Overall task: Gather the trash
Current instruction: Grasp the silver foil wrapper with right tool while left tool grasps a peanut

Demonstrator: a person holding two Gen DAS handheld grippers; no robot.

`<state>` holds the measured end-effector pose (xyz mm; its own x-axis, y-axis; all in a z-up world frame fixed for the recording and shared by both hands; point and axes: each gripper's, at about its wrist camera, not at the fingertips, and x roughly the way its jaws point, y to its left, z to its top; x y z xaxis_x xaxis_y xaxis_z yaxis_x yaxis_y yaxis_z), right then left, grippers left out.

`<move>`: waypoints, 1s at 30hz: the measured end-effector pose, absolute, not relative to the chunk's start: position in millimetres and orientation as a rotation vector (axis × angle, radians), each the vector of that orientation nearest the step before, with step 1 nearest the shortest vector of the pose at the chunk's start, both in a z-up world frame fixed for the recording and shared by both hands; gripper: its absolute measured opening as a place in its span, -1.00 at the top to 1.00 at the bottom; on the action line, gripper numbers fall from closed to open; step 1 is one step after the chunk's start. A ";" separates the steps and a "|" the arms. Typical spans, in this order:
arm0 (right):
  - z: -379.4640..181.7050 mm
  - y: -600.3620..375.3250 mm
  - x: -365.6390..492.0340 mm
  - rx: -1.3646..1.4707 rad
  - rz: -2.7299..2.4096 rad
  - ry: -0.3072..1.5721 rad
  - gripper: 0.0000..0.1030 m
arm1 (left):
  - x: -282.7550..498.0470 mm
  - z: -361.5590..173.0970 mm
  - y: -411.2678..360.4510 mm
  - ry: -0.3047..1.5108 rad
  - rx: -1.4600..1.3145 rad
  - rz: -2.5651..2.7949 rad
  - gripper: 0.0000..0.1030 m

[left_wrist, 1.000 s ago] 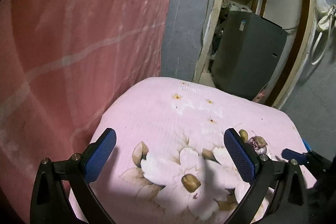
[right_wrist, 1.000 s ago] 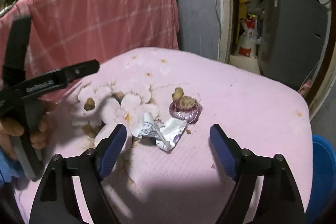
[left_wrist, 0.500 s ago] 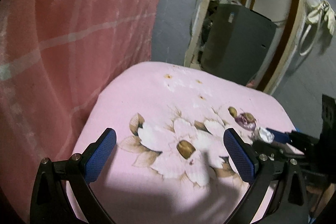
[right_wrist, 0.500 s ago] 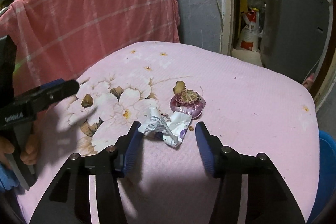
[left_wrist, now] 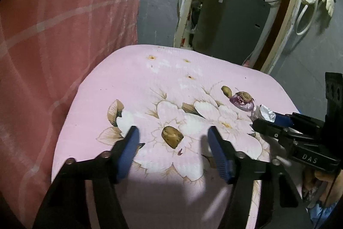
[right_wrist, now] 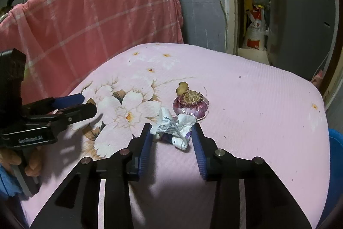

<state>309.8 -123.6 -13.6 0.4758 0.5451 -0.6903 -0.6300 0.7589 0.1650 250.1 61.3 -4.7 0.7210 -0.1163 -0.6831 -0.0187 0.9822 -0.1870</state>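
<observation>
One crumpled wrapper [right_wrist: 174, 132] lies on the pink flowered cloth [right_wrist: 246, 104] that covers the worktop. It sits right between the two blue fingers of the right gripper [right_wrist: 172, 137], just in front of it. The wrapper's long side runs across, from one finger to the other. The jaws are partly open and close on each side of the wrapper, and they do not seem to pinch it yet. The next move is likely a squeeze to grab it.

Touching the far side of the wrapper is one purple onion piece [right_wrist: 190, 105], with a small brown bit [right_wrist: 182, 87] just behind it.

The left gripper [left_wrist: 171, 138] hangs over the cloth off to the left, well apart from the wrapper. Its jaws are spread and hold nothing. A brown shape [left_wrist: 172, 136] lies between them, but it may only be part of the flower print. So the right gripper is the nearer one.

A pink checked towel [right_wrist: 96, 20] hangs behind. One blue bin edge [right_wrist: 335, 156] shows at the right.
</observation>
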 end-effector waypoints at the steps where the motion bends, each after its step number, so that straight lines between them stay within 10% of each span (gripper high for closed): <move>1: -13.6 -123.9 309.6 -0.117 0.720 0.799 0.33 | 252.4 -5.0 62.0 0.769 -0.182 -0.057 0.06; 8: -13.7 -124.9 309.4 -0.114 0.721 0.798 0.36 | 255.1 -7.4 56.0 0.790 -0.145 -0.064 0.68; 30: 27.9 -164.7 280.5 -0.015 0.685 0.499 0.68 | 240.8 42.9 9.4 0.513 -0.134 -0.099 0.69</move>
<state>280.5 -164.7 27.9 0.6618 0.6022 -0.4464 -0.6095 0.7790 0.1473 240.8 9.4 42.9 0.8669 -0.1276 -0.4818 0.0603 0.9864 -0.1526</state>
